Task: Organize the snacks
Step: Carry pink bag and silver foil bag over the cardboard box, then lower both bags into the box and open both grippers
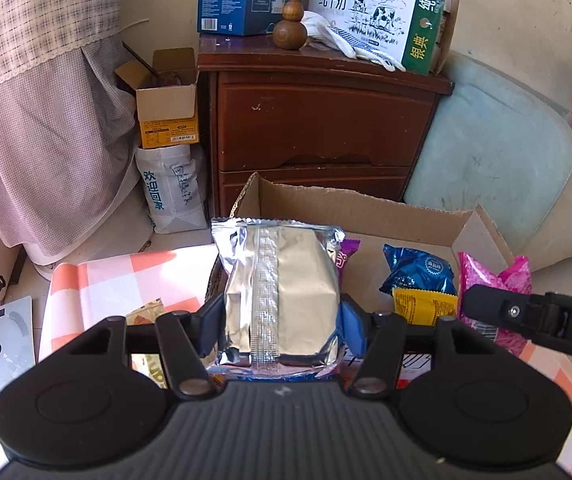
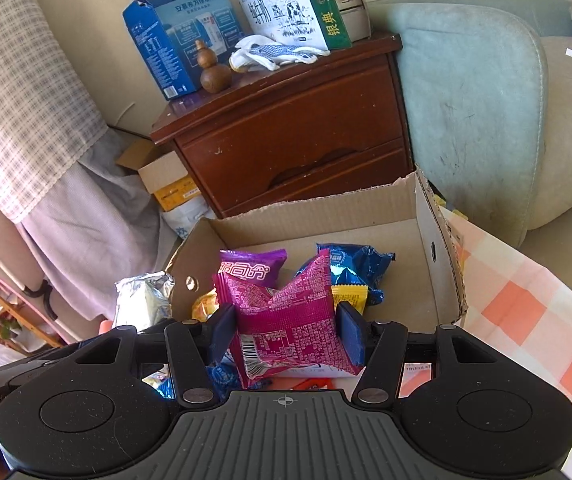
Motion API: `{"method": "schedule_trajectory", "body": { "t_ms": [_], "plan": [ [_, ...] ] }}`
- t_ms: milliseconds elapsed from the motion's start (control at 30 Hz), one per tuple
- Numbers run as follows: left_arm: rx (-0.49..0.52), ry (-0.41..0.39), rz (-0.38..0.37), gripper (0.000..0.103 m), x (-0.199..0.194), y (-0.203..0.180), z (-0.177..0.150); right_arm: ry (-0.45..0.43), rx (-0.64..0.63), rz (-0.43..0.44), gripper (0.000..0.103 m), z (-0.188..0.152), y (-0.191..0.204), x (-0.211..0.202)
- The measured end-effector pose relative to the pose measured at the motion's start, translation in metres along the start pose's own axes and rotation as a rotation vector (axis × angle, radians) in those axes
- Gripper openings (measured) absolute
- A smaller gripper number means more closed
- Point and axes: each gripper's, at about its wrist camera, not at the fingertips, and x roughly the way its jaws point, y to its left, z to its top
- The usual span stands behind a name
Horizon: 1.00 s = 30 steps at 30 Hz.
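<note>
My left gripper (image 1: 280,320) is shut on a silver foil snack packet (image 1: 282,288), held upright at the near left edge of an open cardboard box (image 1: 366,208). My right gripper (image 2: 286,332) is shut on a magenta snack packet (image 2: 286,312), held above the box's (image 2: 326,216) near side. Inside the box lie a purple packet (image 2: 252,266), a blue packet (image 2: 358,264) and a yellow packet (image 2: 350,294). In the left wrist view the blue packet (image 1: 418,268), the yellow packet (image 1: 422,306) and the magenta packet (image 1: 494,280) show, with the right gripper's finger (image 1: 486,304) on it. The silver packet (image 2: 142,300) shows left in the right wrist view.
The box sits on an orange-and-white checked cloth (image 1: 126,276). Behind it stand a dark wooden nightstand (image 1: 318,120) with cartons on top and a pale blue cushion (image 1: 486,152). More snack packets (image 1: 146,314) lie on the cloth under my grippers. A scale (image 1: 0,348) lies on the floor at left.
</note>
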Motion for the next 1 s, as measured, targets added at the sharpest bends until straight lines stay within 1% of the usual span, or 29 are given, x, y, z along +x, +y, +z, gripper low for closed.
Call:
{"method": "schedule_trajectory", "body": {
  "t_ms": [267, 467, 533, 600, 633, 667, 700, 800, 1000],
  "plan": [
    [0.005, -0.007, 0.004, 0.058, 0.019, -0.002, 0.014, -0.015, 0.05, 0.01, 0.054, 0.013, -0.001, 0.023],
    [0.003, -0.007, 0.008, 0.058, 0.034, -0.002, 0.021, -0.033, 0.072, -0.024, 0.054, 0.021, 0.0, 0.04],
    [0.014, -0.01, 0.005, 0.059, 0.038, -0.004, 0.021, -0.048, 0.086, -0.038, 0.057, 0.023, -0.003, 0.045],
    [0.026, -0.028, 0.014, 0.069, 0.038, -0.006, 0.02, -0.048, 0.1, -0.055, 0.064, 0.024, -0.004, 0.049],
    [0.031, -0.036, 0.017, 0.078, 0.036, -0.007, 0.02, -0.045, 0.103, -0.056, 0.065, 0.024, -0.005, 0.05],
    [0.033, -0.042, 0.02, 0.078, 0.033, -0.008, 0.02, -0.043, 0.104, -0.052, 0.069, 0.025, -0.006, 0.05],
    [0.034, -0.04, 0.021, 0.078, 0.032, -0.008, 0.019, -0.042, 0.104, -0.051, 0.069, 0.025, -0.006, 0.049],
    [0.031, -0.021, 0.018, 0.078, 0.026, -0.007, 0.018, -0.029, 0.081, -0.058, 0.07, 0.023, -0.004, 0.045],
    [0.039, 0.026, 0.05, 0.078, 0.015, -0.007, 0.006, 0.02, 0.027, -0.062, 0.07, 0.015, 0.0, 0.036]
  ]
}}
